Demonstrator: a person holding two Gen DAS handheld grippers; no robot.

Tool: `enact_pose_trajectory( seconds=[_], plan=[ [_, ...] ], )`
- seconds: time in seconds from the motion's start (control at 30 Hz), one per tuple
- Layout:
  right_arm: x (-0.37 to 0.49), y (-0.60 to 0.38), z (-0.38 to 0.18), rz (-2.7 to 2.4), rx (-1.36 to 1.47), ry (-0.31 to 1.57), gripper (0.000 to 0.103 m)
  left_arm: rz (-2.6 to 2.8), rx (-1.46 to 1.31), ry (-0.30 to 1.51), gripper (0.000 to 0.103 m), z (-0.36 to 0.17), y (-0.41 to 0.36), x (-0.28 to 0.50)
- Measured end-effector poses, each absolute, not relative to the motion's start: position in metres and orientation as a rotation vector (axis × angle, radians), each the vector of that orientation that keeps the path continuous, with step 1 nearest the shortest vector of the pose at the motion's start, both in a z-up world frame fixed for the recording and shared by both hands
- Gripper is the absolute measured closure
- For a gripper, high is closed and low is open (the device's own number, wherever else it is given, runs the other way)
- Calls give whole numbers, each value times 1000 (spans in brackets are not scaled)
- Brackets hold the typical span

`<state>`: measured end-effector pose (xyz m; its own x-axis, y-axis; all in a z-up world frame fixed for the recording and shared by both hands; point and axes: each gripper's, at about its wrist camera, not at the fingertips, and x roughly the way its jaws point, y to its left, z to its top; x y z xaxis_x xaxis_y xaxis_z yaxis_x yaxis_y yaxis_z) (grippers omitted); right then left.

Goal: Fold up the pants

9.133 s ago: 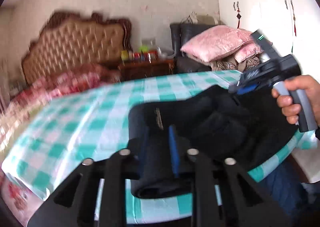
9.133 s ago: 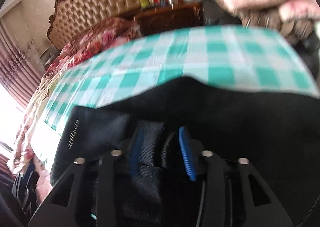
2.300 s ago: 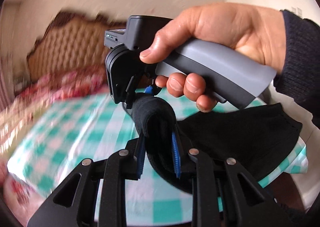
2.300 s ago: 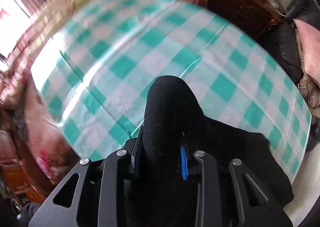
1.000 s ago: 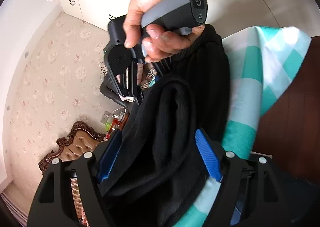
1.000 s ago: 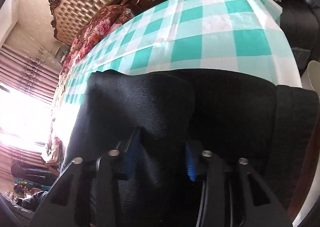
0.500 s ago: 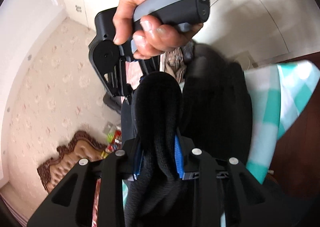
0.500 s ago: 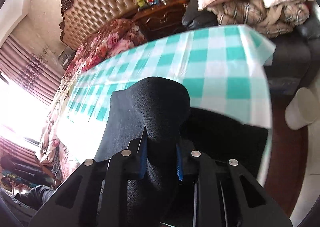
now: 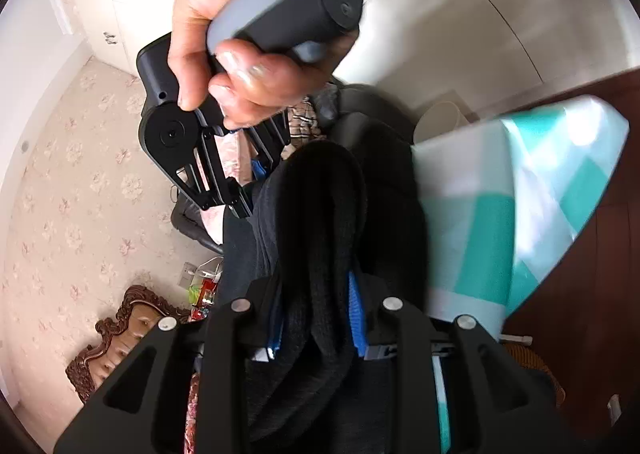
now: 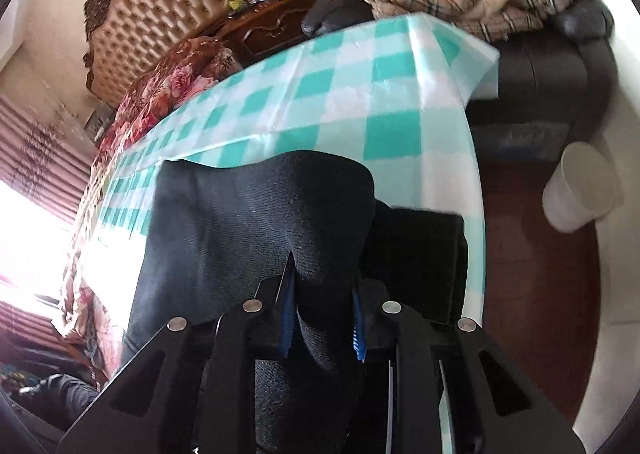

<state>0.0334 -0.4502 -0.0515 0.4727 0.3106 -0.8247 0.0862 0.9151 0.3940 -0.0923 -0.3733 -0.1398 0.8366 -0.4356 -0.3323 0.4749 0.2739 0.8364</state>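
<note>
L gripper (image 9: 316,318) & R gripper (image 10: 322,324) — both clamped tight on black pants (image 10: 260,214), over checked tablecloth (image 10: 360,70)

Black skeletal tongs (image 9: 316,314), blue pads (image 9: 356,314), silver screws, grey handle (image 9: 276,6)

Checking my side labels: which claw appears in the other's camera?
The right claw, held in a hand, shows in the left wrist view; both pinch the pants, but the right view shows no other claw.

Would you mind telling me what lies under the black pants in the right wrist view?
Under the black pants is the green-checked tablecloth, showing beyond and beside them. Whatever lies directly under the fabric is covered, as is the table.
</note>
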Motion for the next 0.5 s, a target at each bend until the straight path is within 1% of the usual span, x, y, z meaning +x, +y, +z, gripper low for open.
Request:
enact_pose_trajectory(
  seconds=[0.1, 0.17, 0.27, 0.33, 0.4, 0.43, 0.47, 0.5],
  plan=[
    [29, -448, -22, 161, 385, 1027, 80, -598, 1076, 37, 76, -114, -377, -88],
    [28, -452, -10, 161, 371, 1014, 80, -604, 1060, 33, 76, -112, -381, -89],
    [27, -459, -19, 121, 332, 1045, 80, -620, 1064, 39, 76, -125, -394, -95],
    [27, -465, -39, 85, 306, 1087, 80, -652, 1074, 76, 75, -142, -403, -93],
    [29, -470, -59, 49, 291, 1108, 79, -654, 1080, 41, 63, -154, -409, -104],
    [27, -473, -65, 52, 298, 1083, 78, -656, 1075, 29, 61, -154, -411, -105],
    [26, -472, -67, 53, 301, 1070, 78, -664, 1058, 31, 56, -151, -410, -106],
    [25, -472, -68, 45, 297, 1059, 78, -678, 1026, 36, 47, -144, -406, -105]
  ],
)
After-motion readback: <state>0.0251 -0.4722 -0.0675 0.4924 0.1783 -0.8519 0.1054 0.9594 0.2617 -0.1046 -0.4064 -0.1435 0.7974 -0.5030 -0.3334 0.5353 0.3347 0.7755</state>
